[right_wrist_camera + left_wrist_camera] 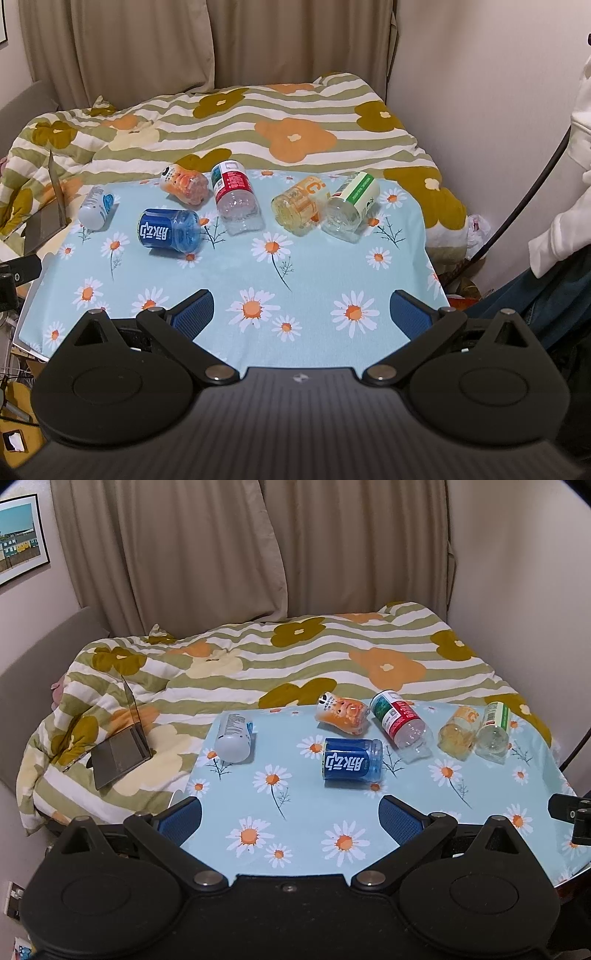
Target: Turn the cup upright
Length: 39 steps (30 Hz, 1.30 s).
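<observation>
Several cut-bottle cups lie on their sides on the daisy tablecloth (295,827) (314,273). From left: a white cup (233,736) (96,207), a blue-label cup (351,763) (170,229), an orange cup (343,714) (184,184), a red-and-green-label clear cup (400,722) (236,197), a yellow cup (460,731) (299,208) and a green-label clear cup (493,731) (351,210). My left gripper (291,819) is open over the near table edge, short of the blue cup. My right gripper (303,314) is open too, nearer than the yellow and green cups. Both hold nothing.
A bed with a striped flower quilt (295,657) lies behind the table. An open laptop (122,746) rests on the quilt at the left. Curtains (221,554) hang behind. A person's white sleeve (569,221) and a dark cable (524,206) are at the right.
</observation>
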Motion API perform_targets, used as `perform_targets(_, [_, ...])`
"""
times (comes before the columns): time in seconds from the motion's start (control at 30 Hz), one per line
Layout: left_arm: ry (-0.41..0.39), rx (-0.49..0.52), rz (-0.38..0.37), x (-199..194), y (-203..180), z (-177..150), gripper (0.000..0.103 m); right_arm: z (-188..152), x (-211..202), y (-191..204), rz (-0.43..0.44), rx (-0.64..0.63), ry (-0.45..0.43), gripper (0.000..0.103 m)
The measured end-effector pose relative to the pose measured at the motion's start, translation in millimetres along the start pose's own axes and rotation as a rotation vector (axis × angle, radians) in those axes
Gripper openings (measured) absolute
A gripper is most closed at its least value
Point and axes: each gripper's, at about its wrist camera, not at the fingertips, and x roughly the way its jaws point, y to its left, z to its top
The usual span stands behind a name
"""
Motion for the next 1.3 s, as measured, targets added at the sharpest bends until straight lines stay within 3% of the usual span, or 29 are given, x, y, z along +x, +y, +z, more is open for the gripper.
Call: perform_targets(1.3, [0.001,0.003,0.001,2.2,-0.7,-1.5,0.103,-0.7,-1.9,-0.6,0.002,-0.003,-0.009,0.103])
